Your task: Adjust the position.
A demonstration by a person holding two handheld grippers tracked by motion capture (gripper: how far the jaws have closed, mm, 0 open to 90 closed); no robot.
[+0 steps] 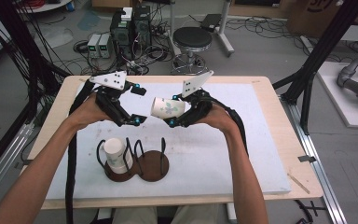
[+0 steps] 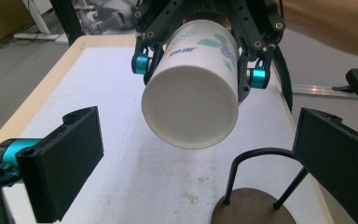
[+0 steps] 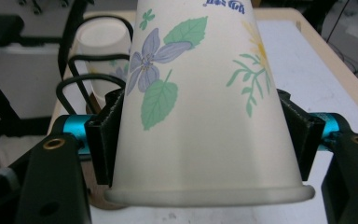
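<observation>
High view puts the paper cup (image 1: 168, 108) in your right gripper (image 1: 179, 112), lying nearly on its side above the table (image 1: 261, 154), its closed base pointing across at your left gripper (image 1: 137, 105). The right jaws are clamped on the cup's wall close to the rim. The left jaws stand wide apart with nothing between them, just beside the cup's base but not touching it.

The coming move looks like a handover, and it turns on that axis: the cup's length runs straight along the line from one tool to the other, so your left gripper meets the base end-on and must close across the wall.

Left gripper view shows the round base (image 2: 190, 108) square ahead, centred between its own open jaws, a little farther out and higher.

Right gripper view shows what the others hide: the rolled rim (image 3: 209, 195) sits just on your side of the jaw pads, and past the cup stands the wire rack (image 3: 81, 74) with a second cup (image 3: 100, 39) already seated in it, below both tools
</observation>
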